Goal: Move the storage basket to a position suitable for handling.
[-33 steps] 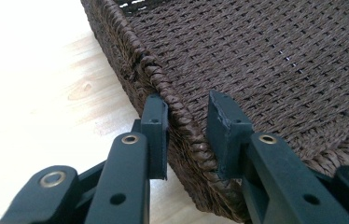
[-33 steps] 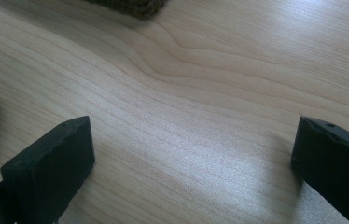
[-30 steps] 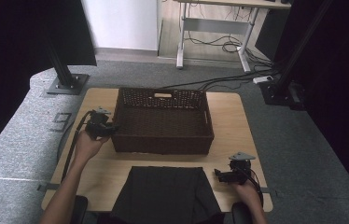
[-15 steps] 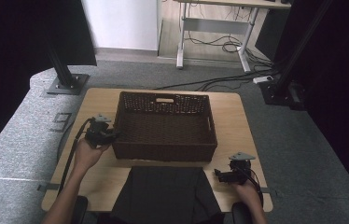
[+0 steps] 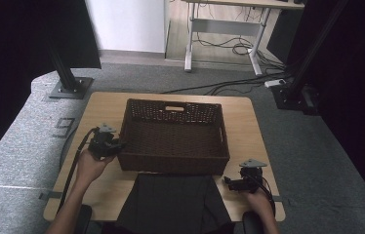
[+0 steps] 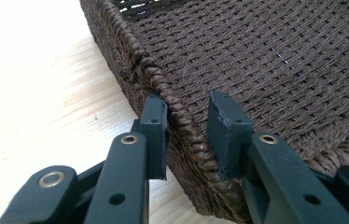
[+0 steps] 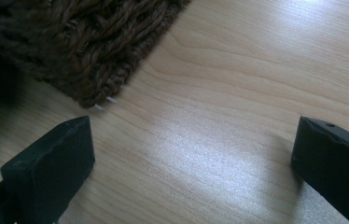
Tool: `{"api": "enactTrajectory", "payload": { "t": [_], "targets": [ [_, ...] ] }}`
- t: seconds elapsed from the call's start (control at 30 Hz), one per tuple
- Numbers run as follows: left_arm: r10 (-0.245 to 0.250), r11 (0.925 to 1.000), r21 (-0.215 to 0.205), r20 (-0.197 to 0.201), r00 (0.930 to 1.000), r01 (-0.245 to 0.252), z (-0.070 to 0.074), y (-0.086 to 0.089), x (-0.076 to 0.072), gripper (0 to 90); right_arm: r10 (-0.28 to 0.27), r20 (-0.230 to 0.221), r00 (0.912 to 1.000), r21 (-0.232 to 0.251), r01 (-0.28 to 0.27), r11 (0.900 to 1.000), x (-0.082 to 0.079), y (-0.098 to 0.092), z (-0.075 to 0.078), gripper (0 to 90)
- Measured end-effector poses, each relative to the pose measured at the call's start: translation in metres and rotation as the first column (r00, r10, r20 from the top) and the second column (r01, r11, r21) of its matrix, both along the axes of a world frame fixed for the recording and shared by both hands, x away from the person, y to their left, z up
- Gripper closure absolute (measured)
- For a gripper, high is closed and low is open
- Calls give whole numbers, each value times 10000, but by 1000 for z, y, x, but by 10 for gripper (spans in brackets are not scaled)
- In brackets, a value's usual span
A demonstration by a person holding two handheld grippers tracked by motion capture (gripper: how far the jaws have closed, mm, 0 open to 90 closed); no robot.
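Since the earlier high views the dark brown wicker basket [image 5: 173, 136] has slid along the wooden counter [image 5: 249, 131] toward the right and turned a little, and the left hand [image 5: 91, 165] has travelled with it; the right hand [image 5: 258, 200] has stayed where it was near the counter's front right corner.

The left gripper [image 5: 117, 145] sits at the basket's left wall, close to the front left corner. In the left gripper view, its fingers [image 6: 156, 135] straddle the braided rim [image 6: 182, 116]: one finger is outside the wall, the other inside over the woven floor, and both are clamped on the rim.

The basket stands upright in the middle of the counter, its handle slot on the far wall. A dark garment [image 5: 171, 204] lies across the counter's front edge, just beside the basket's near wall.

The right gripper [image 5: 228, 183] rests low over the counter, pointing left toward the basket's front right corner. In the right gripper view, its fingers [image 7: 51, 163] are wide apart with only bare wood between them, and the basket's corner [image 7: 88, 51] lies just beyond.
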State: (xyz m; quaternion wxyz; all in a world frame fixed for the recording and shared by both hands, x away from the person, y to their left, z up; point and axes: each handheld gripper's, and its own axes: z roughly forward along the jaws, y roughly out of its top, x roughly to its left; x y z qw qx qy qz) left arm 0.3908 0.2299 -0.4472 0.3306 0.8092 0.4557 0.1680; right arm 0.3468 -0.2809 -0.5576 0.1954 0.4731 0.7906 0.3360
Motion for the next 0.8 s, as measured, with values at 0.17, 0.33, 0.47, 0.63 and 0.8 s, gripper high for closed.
{"api": "enactTrajectory", "payload": {
  "t": [0.17, 0.33, 0.47, 0.63, 0.8],
  "targets": [
    [22, 10000, -10, 26, 10000, -22, 0, -1, -3, 690, 8, 2, 10000, 4, -8, 10000, 0, 0, 0, 0],
    [-79, 10000, -27, 105, 9999, 80, -1, 0, -4, 682, 11, -1, 10000, 5, -11, 10000, 0, 0, 0, 0],
    [-268, 9996, -78, 267, 9993, 270, -1, 2, -3, 648, 13, -1, 10000, 5, -13, 10000, -1, 0, 0, 0],
    [-269, 9992, -264, 769, 9967, 290, 6, 6, -11, 394, 15, -4, 10000, 4, -15, 10000, -1, 0, 0, 0],
    [-474, 9966, -618, 1109, 9927, 545, 17, 12, -25, 227, 15, -4, 10000, 4, -15, 10000, -1, 0, 0, 0]
  ]
}}
